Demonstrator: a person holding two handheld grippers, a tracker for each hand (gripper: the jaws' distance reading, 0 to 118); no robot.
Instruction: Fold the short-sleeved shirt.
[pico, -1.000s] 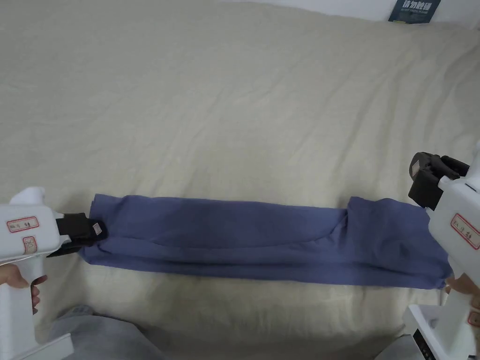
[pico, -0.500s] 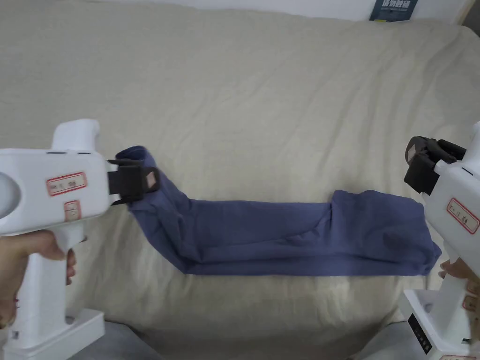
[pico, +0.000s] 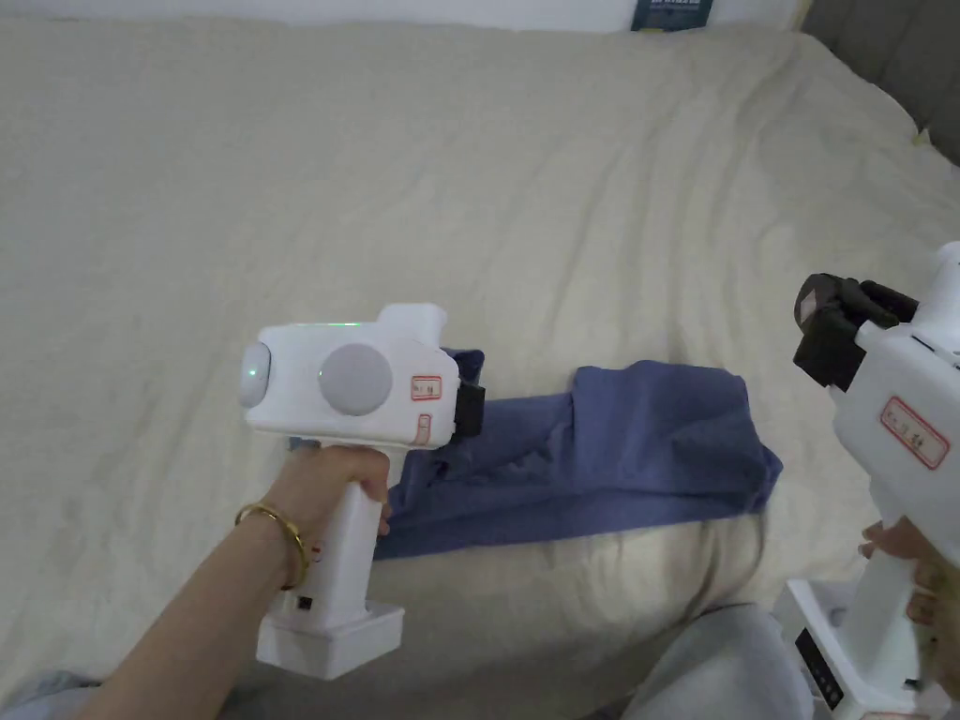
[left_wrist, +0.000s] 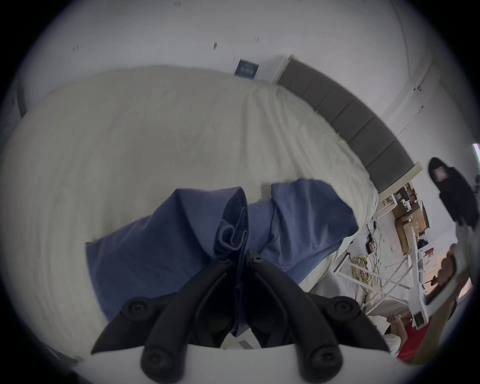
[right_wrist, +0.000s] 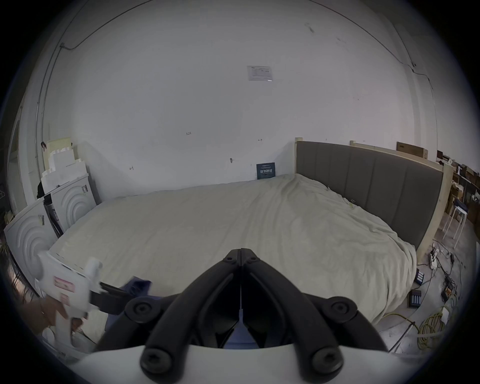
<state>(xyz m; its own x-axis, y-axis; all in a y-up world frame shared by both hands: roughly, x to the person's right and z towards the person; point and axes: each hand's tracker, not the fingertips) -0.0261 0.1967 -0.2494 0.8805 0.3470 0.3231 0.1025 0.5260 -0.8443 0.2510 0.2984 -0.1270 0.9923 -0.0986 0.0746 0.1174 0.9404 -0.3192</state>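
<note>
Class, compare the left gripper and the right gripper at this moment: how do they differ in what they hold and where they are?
1. The left gripper is shut on the blue shirt; the right gripper is shut on nothing.
2. The left gripper holds one end of the shirt raised off the bed; the right gripper hangs apart from the shirt, beyond its other end.
Both have white bodies and black fingers.

— What do you have around you?

— You stand at a wide bed with a wrinkled beige sheet (pico: 487, 187). At its right end is a grey padded headboard (right_wrist: 368, 181).

— And on the wall?

— You see a white wall (right_wrist: 207, 91) with a small dark sign (right_wrist: 265, 170) just above the far edge of the bed, and a white paper (right_wrist: 260, 73) higher up. Two white washing machines (right_wrist: 52, 220) stand at the left. Cables (right_wrist: 431, 327) lie on the floor at the right.
</note>
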